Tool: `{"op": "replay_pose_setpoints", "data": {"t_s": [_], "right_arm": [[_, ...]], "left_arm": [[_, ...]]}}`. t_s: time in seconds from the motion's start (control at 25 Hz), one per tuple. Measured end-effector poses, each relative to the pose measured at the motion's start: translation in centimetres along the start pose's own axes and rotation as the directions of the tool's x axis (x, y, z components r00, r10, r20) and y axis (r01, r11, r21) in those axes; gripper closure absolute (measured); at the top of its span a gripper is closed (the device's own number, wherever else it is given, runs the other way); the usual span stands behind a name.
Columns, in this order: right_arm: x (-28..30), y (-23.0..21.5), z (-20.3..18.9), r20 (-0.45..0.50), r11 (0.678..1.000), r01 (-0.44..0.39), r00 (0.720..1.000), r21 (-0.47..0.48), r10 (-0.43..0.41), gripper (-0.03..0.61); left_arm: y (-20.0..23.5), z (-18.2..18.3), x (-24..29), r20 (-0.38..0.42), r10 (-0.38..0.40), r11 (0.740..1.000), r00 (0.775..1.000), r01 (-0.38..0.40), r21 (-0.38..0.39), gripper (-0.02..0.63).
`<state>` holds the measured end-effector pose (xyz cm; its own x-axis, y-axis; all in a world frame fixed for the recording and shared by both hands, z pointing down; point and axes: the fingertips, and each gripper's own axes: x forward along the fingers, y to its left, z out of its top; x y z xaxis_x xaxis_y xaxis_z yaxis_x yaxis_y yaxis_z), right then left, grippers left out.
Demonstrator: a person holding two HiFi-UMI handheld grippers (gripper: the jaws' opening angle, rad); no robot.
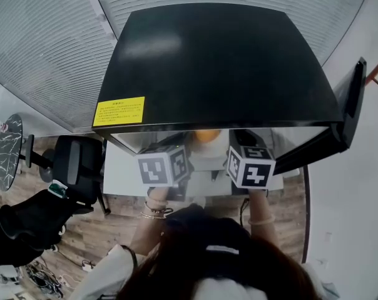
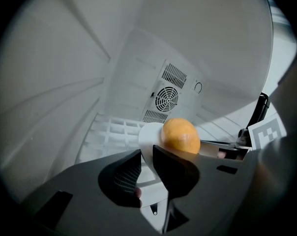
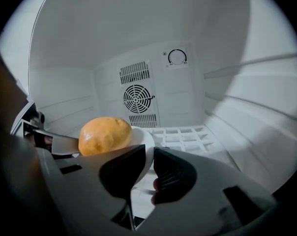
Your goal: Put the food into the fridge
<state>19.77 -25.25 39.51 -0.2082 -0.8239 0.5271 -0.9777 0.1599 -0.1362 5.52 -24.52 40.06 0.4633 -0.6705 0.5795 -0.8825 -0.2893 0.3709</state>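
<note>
White plastic lines the inside of the fridge (image 1: 220, 67), and the person leans into it with both forearms stretched forward side by side under its black top. The left wrist (image 1: 154, 208), with bracelets on it, and the right wrist (image 1: 262, 214) are near each other, and the two marker cubes sit almost shoulder to shoulder at the opening. Both tools tip downward into the cavity. The left claw (image 2: 147, 154) is clamped on the near rim of a white plate (image 2: 149, 136), the rim filling the narrow gap between its jaws. The right claw (image 3: 147, 154) grips the same plate's rim the same way from the other side. A round orange piece of food (image 2: 180, 135) rests on the plate, just beyond the left claw and to its right, and just beyond the right claw and to its left. Past both claws lie a white grid shelf (image 3: 183, 134), a round fan grille (image 3: 137, 98) on the back wall and a dial (image 3: 177, 57) above it. The fridge door (image 1: 352, 105) stands open, off to the right of the right claw.
</note>
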Motion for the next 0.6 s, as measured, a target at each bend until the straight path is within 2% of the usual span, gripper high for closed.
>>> {"op": "replay_pose_setpoints", "data": {"t_s": [0.32, 0.6], "right_arm": [[0.27, 0.19, -0.21, -0.026, 0.999, 0.001, 1.000, -0.034, -0.002, 0.523], [0.31, 0.38, -0.26, -0.025, 0.997, 0.027, 0.999, -0.078, -0.029, 0.521]], "left_arm": [[0.24, -0.02, 0.01, -0.054, 0.020, 0.999, 0.998, -0.017, 0.047, 0.534], [0.28, -0.06, -0.27, -0.057, 0.015, 0.998, 0.998, -0.012, 0.058, 0.531]]}}
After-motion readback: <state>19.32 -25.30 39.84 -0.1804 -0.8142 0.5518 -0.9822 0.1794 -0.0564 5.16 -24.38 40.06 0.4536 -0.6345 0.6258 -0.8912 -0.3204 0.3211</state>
